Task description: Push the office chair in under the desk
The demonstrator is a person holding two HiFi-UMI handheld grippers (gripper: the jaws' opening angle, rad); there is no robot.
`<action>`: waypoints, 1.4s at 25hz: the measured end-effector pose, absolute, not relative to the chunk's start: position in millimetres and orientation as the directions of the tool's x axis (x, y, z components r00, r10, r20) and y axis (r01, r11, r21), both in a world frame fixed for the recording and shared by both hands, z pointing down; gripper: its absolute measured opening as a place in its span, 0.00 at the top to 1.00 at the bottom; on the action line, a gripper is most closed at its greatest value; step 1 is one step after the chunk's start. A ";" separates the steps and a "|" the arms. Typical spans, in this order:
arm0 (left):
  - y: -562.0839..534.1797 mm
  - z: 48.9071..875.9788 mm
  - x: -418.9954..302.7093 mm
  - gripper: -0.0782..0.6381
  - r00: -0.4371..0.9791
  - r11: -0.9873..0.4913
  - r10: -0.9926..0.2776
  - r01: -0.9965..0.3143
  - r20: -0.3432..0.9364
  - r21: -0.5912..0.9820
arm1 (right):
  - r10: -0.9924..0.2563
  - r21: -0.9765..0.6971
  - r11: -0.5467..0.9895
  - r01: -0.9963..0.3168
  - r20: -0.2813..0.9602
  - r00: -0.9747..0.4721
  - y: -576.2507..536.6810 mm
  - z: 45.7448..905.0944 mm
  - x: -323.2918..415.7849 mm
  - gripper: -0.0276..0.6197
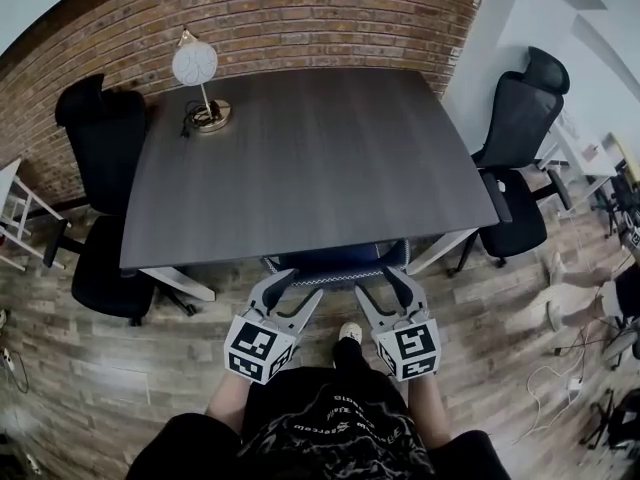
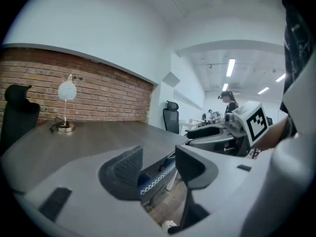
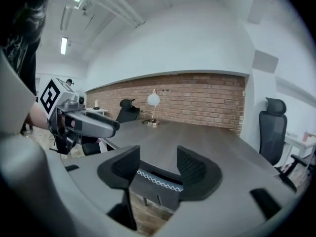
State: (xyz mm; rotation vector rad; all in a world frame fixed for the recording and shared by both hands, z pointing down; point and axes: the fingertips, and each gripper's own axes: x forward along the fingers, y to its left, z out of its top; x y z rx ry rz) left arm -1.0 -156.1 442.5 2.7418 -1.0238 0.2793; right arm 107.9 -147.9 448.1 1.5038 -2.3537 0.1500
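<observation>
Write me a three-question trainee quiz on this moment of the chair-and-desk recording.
1. True or false: a lamp stands on the desk.
2. The chair tucked under the desk's near edge is mainly: A red, B blue, C green?
3. Fill in: the left claw and right claw both have their jaws standing ____.
Key: 1 true; 2 B; 3 open.

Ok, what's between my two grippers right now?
Head view: only the person's shoe on wood floor, between left gripper and right gripper; the chair back sits just ahead.
</observation>
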 end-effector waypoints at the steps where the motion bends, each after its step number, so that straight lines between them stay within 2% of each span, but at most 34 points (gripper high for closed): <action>1: -154.6 436.3 -6.9 0.60 0.731 -0.724 -0.645 -0.678 0.222 0.131 | -0.871 0.094 0.422 -0.902 0.317 -0.375 -144.6 440.9 107.2 0.59; 6: -149.8 399.2 -38.4 0.63 0.653 -0.639 -0.752 -0.755 0.086 0.146 | -0.904 0.102 0.397 -0.912 0.215 -0.370 -131.4 406.1 99.4 0.59; 9: -142.6 382.7 -45.3 0.64 0.636 -0.629 -0.770 -0.769 0.042 0.111 | -0.916 0.112 0.389 -0.914 0.159 -0.370 -125.6 387.1 95.4 0.59; 14: -132.7 361.6 -39.0 0.64 0.638 -0.637 -0.770 -0.769 0.002 0.055 | -0.922 0.115 0.384 -0.916 0.106 -0.373 -118.6 373.5 92.0 0.59; 21: -126.5 355.2 -19.6 0.65 0.652 -0.652 -0.758 -0.758 0.011 0.018 | -0.898 0.086 0.436 -0.896 0.109 -0.427 -109.5 376.2 83.1 0.61; 27: -118.2 363.3 -13.9 0.77 0.657 -0.654 -0.753 -0.754 0.042 0.062 | -0.899 0.097 0.436 -0.895 0.094 -0.427 -105.1 370.3 83.9 0.75; 31: -118.1 359.4 -14.6 0.85 0.646 -0.644 -0.763 -0.763 0.027 0.063 | -0.906 0.097 0.420 -0.902 0.089 -0.413 -104.8 367.7 86.4 0.90; 35: -118.6 360.7 -20.1 0.88 0.651 -0.648 -0.759 -0.758 0.029 0.074 | -0.904 0.113 0.427 -0.897 0.089 -0.418 -103.9 365.9 81.1 0.93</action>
